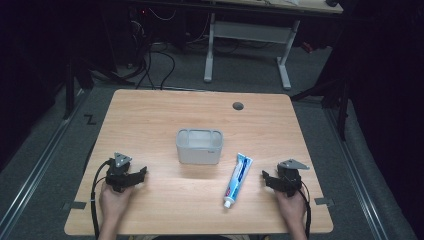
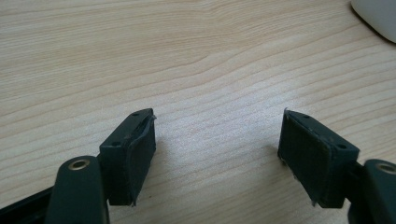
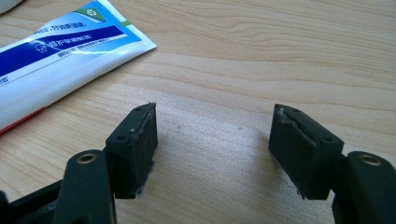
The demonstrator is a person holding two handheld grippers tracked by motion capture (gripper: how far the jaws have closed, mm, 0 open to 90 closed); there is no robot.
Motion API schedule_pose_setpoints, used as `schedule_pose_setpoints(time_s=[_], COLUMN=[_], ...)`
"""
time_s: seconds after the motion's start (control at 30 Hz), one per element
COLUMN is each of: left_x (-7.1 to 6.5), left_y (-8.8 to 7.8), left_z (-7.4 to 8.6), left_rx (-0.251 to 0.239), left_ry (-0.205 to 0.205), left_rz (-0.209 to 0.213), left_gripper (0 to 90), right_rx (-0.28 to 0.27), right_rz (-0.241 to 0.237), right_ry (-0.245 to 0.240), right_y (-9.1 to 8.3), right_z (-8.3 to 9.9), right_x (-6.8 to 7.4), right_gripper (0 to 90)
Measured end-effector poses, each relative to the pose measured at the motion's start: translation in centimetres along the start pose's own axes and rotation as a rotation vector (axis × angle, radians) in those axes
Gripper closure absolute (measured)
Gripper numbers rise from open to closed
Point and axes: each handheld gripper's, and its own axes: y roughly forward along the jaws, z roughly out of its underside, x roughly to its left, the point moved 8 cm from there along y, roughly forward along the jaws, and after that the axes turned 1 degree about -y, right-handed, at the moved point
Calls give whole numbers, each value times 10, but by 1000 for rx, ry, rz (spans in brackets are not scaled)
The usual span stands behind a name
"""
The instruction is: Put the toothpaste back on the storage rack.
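Wood grain runs across the table [image 1: 165, 110] on which we rest both tools. At the left, our left hand [image 1: 114, 199] holds the left gripper [image 1: 141, 175] low over the near part of the tabletop, its grey three-cornered plate on top and its cable trailing back along the forearm. In the left gripper view, we see its jaws standing wide apart with bare wood between them. Ahead of those jaws and off to their right, a rounded white corner of the grey organiser box [image 2: 377, 16] shows at the upper edge.

In the high view the organiser box [image 1: 199, 146] stands upright near the middle of the table, well apart from both sets of jaws; we can make out a long compartment and smaller ones at its ends. Just right of it lies a toothpaste tube [image 1: 238, 179], flat on the wood, blue and white, its cap end toward us and its crimped end near the box's right side.

At the right, our right hand [image 1: 291, 204] holds the right gripper [image 1: 266, 179], near the tube but not touching it. In the right gripper view its jaws are spread wide over bare wood, and the toothpaste tube [image 3: 56, 51] lies ahead of them and to their left, clear of the left jaw.
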Motion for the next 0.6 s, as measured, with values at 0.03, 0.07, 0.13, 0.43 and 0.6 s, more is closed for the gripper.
schedule_pose_setpoints(time_s=[0.03, 0.07, 0.13, 0.43, 0.6], left_x=[1, 1, 1, 1, 1], left_y=[0, 0, -1, 0, -1], left_z=[0, 0, 0, 0, 0], left_rx=[1, 0, -1, -1, -1], left_ry=[-4, -7, -10, -9, -12], left_rz=[0, 3, 4, 1, 2], left_gripper=[279, 278, 282, 289, 288], right_rx=[0, 0, -1, 0, 7], right_rz=[-1, -1, -8, -9, -7], right_ry=[0, 0, -4, -6, -7], right_y=[0, 0, 0, 0, -1], right_z=[0, 0, 0, 0, 0], right_x=[0, 0, 0, 0, 0], right_gripper=[326, 329, 342, 336, 327])
